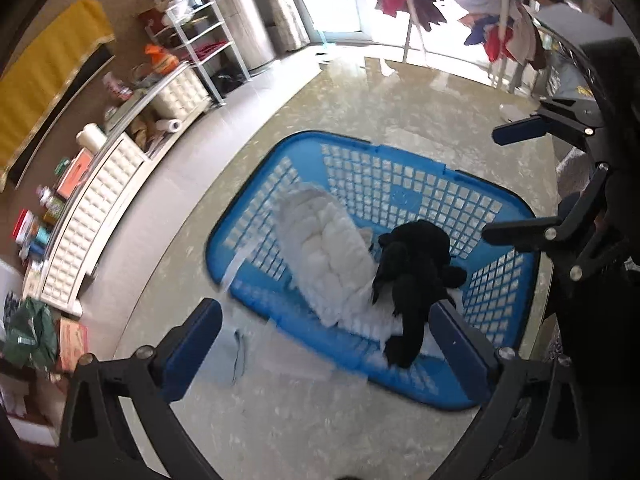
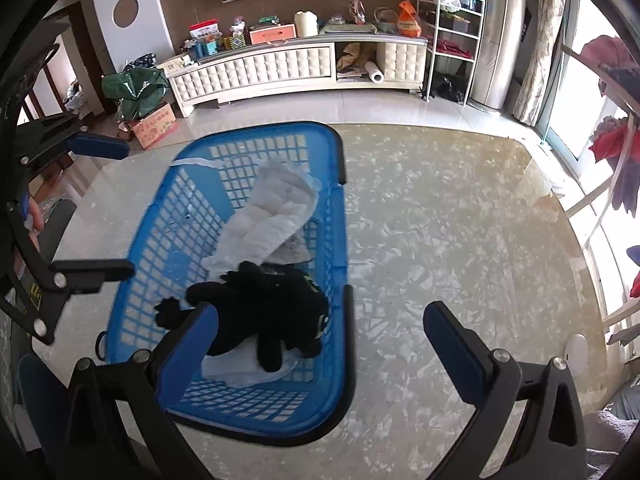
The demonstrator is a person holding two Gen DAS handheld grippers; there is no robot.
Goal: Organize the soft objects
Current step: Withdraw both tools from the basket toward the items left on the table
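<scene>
Left tool point(image 1: 326, 330) above black plush point(image 1: 412, 276)

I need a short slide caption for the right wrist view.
Black plush toy and white diaper in blue basket; right gripper open.

1. The table point(image 2: 440, 216) has a glossy, marbled beige top with rounded corners that catches glare from the windows.
2. A blue plastic basket point(image 2: 340, 248) with a lattice floor and walls sits directly on the table, toward its left half in the right wrist view.
3. A small round white object point(image 2: 577, 350) rests near the table's right edge.
</scene>
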